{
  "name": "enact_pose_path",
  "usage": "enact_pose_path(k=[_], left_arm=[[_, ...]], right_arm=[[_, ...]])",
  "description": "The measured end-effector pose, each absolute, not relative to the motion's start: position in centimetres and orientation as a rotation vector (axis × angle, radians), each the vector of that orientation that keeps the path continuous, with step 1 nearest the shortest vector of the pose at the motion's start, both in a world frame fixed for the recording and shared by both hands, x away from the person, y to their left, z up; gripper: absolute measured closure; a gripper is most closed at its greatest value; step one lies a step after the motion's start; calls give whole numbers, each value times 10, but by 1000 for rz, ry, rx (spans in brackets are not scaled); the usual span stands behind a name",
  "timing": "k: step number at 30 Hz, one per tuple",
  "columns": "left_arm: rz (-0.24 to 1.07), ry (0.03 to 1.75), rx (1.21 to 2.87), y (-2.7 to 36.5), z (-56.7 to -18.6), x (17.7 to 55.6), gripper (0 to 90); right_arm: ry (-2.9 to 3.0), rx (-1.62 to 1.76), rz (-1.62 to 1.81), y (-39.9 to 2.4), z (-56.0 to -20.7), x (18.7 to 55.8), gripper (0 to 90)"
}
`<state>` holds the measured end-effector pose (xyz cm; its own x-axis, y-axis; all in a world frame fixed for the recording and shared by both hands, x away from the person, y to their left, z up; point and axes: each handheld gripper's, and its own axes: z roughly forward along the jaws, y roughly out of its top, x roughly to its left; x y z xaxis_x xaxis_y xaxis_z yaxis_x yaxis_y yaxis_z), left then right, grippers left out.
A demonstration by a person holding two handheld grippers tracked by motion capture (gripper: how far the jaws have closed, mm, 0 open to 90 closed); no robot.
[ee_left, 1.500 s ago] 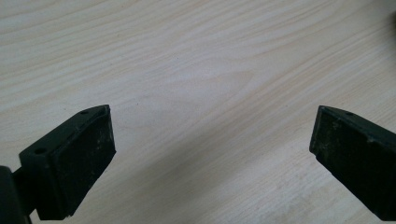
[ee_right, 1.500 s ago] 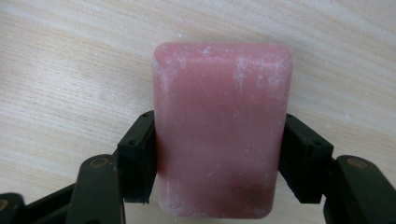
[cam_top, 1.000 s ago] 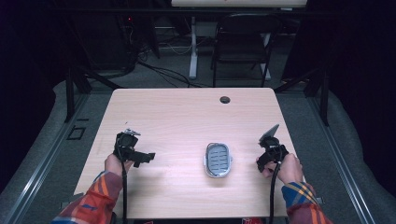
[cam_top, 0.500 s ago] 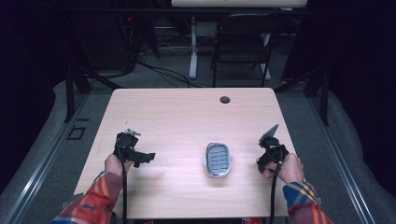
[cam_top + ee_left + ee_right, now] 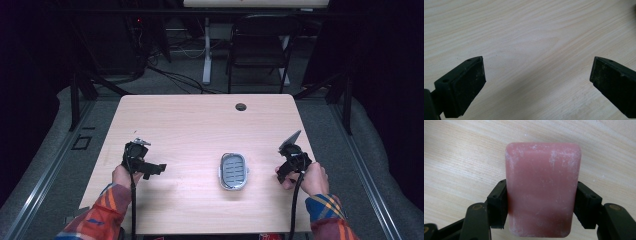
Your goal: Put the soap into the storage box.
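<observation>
A pink bar of soap [image 5: 542,188], dusted white, sits between the two black jaws of my right gripper [image 5: 541,205], which press on both its long sides just above the wooden table [image 5: 461,157]. In the high view my right gripper [image 5: 292,161] is near the table's right edge, to the right of a grey slotted soap dish [image 5: 233,171]. My left gripper [image 5: 145,167] rests at the left side of the table. Its pads [image 5: 466,85] stand wide apart over bare wood with nothing between them.
A small dark round hole [image 5: 241,106] lies near the table's far edge. Beyond the table stand a black chair [image 5: 260,50] and a white table leg [image 5: 206,50] among cables on the floor.
</observation>
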<state>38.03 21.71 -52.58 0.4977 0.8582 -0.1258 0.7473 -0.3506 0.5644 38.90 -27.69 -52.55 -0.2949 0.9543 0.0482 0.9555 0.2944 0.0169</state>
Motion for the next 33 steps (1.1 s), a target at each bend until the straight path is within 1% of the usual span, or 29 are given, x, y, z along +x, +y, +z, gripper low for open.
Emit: enact_pose_path(k=[12,14,33], left_arm=[[257,1313,2181,217,-525,380,1],[257,1313,2181,217,-525,380,1],[258,1301,2191,213,-526,382,1]], right_arm=[[-2536,-1839,-134,-269,-509,383,373],[-2550,-1793,-91,-268,-505,384,373],[-2596,-1742,-118,-250,-495,380,374]])
